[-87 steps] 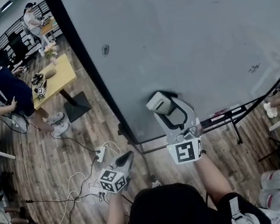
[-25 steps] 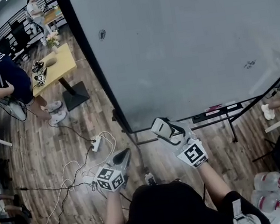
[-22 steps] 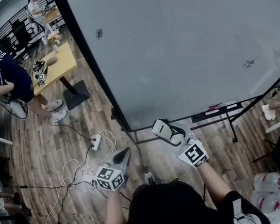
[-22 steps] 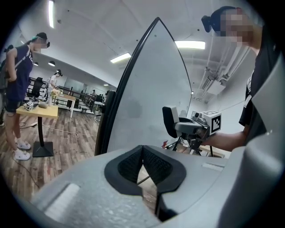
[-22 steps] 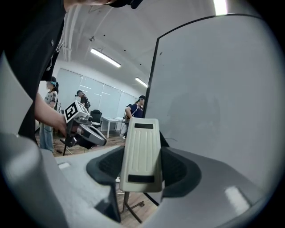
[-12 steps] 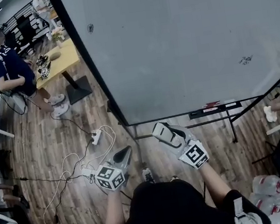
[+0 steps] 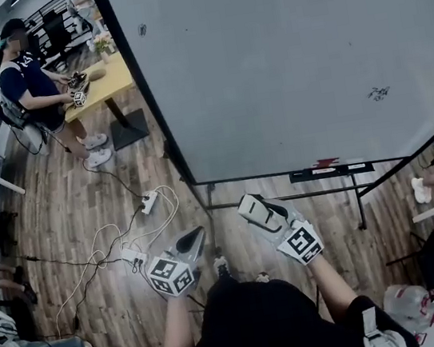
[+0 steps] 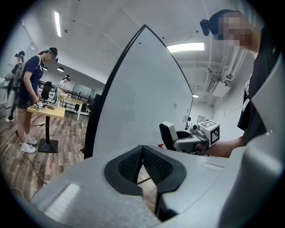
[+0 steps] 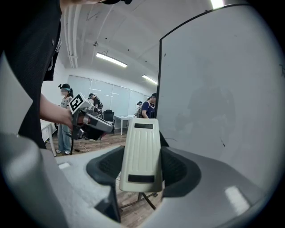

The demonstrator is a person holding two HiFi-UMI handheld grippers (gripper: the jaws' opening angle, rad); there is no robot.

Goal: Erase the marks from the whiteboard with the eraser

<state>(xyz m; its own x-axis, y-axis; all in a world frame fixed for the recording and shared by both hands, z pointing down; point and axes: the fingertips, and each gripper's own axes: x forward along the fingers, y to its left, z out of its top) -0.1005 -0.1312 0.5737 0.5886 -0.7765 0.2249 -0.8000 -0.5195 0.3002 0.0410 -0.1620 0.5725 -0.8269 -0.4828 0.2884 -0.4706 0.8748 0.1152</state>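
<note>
While gripping the eraser point(image 9: 142, 153) in the right claw point(image 7: 257, 211) at lower centre, below the whiteboard point(image 7: 289, 61), left claw point(image 8: 142, 162) pinched shut and empty, risks skidding past the marks point(image 7: 379, 93) at right if pressed askew.

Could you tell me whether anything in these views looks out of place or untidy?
White cables and a power strip sprawl loose over the floor beside the whiteboard, a possible trip hazard. A small scribble sits unerased on the board.
</note>
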